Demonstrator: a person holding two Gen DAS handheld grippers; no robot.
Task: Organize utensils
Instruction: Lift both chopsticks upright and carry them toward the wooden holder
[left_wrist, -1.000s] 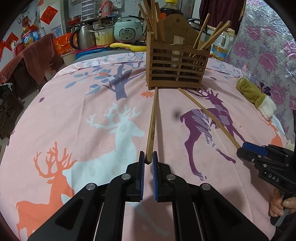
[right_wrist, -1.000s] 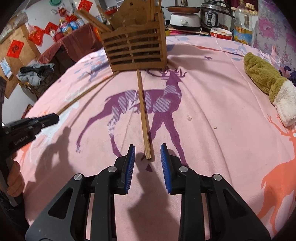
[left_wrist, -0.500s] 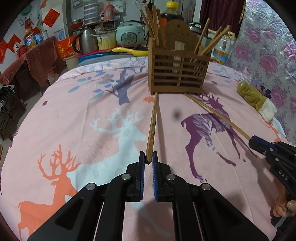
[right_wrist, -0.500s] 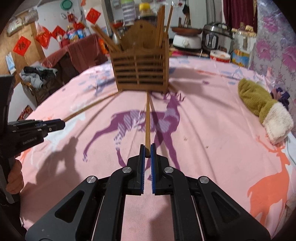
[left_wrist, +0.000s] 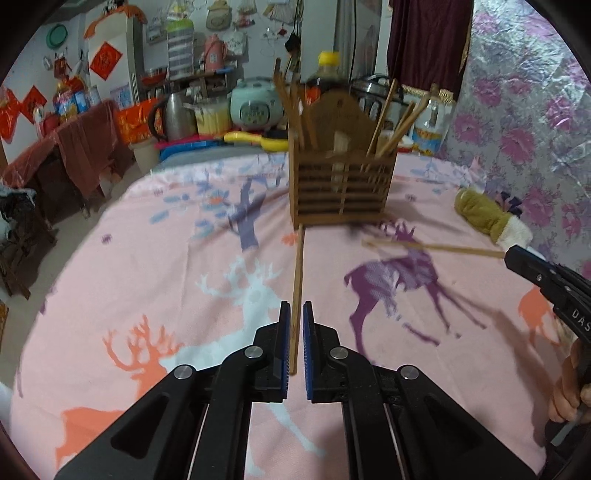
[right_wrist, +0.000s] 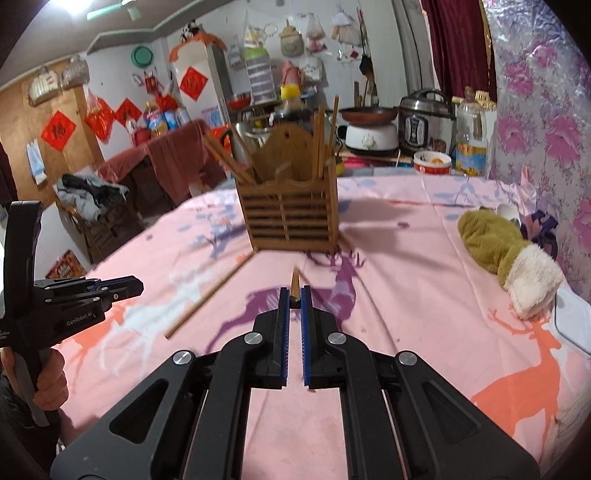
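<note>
Both claws are pinching a chopstick each. Ahead I see the worktop (left_wrist: 155, 266) under its pink deer cloth, with the wooden utensil holder (left_wrist: 341, 184) standing on it, chopsticks upright inside. An olive mitten (right_wrist: 506, 254) lies to the holder's right. My left claw (left_wrist: 293, 314) grips one chopstick (left_wrist: 297, 266) whose far tip reaches the holder's base. My right claw (right_wrist: 294, 297) clamps the other chopstick (right_wrist: 295, 286), held off the cloth in front of the holder.

Two wooden chopsticks (left_wrist: 297, 280) (left_wrist: 432, 246) before slatted holder (left_wrist: 341, 188).
</note>
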